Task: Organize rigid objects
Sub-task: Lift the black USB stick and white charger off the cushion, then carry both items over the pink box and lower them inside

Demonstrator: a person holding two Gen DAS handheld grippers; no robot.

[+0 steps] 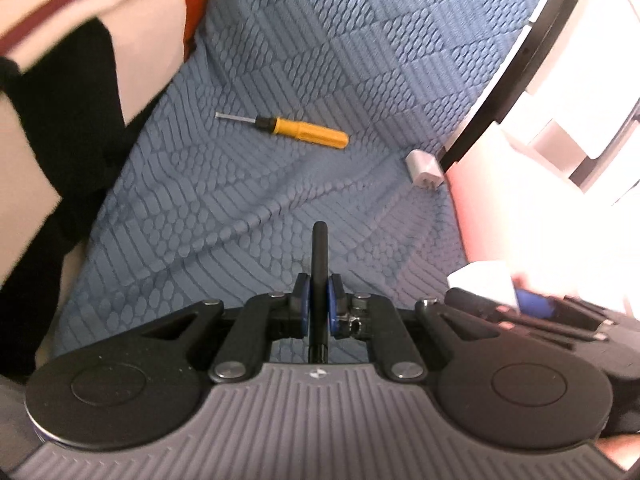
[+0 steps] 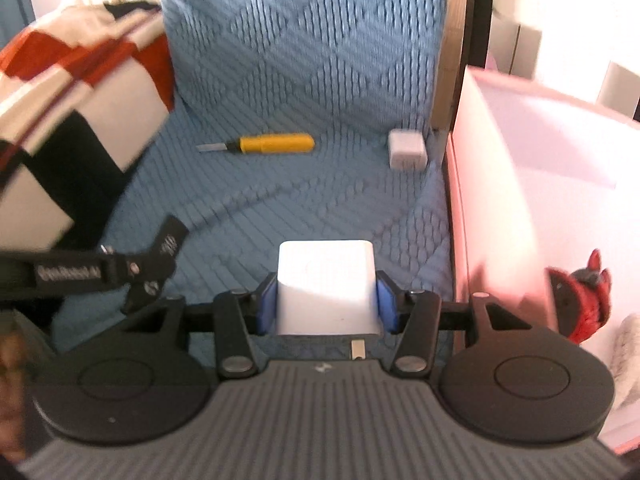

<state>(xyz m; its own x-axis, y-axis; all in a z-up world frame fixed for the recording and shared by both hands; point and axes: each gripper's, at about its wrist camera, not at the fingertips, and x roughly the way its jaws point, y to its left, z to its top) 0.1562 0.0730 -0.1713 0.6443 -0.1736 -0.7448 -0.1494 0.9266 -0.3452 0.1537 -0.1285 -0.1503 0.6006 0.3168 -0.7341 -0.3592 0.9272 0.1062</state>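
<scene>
My left gripper (image 1: pixel 319 308) is shut on a thin black pen-like stick (image 1: pixel 319 248) that points away from me over the blue bedspread (image 1: pixel 360 60). My right gripper (image 2: pixel 327 300) is shut on a white block-shaped adapter (image 2: pixel 326 276), its blue pads (image 2: pixel 267 304) pressed on both sides. A yellow-handled screwdriver (image 1: pixel 304 130) (image 2: pixel 276 143) lies flat on the bedspread (image 2: pixel 304 60) ahead of both grippers. A smaller white plug adapter (image 1: pixel 424 170) (image 2: pixel 407 148) rests to its right, near the bed's edge. Both grippers hang above the bedspread, side by side.
A pale pink box (image 2: pixel 500 160) stands open on the right, against the bed. A red plush toy (image 2: pixel 588 300) lies at its near side. A red, white and black blanket (image 2: pixel 72 112) is bunched up on the left. A black bed frame bar (image 1: pixel 492 100) runs along the right.
</scene>
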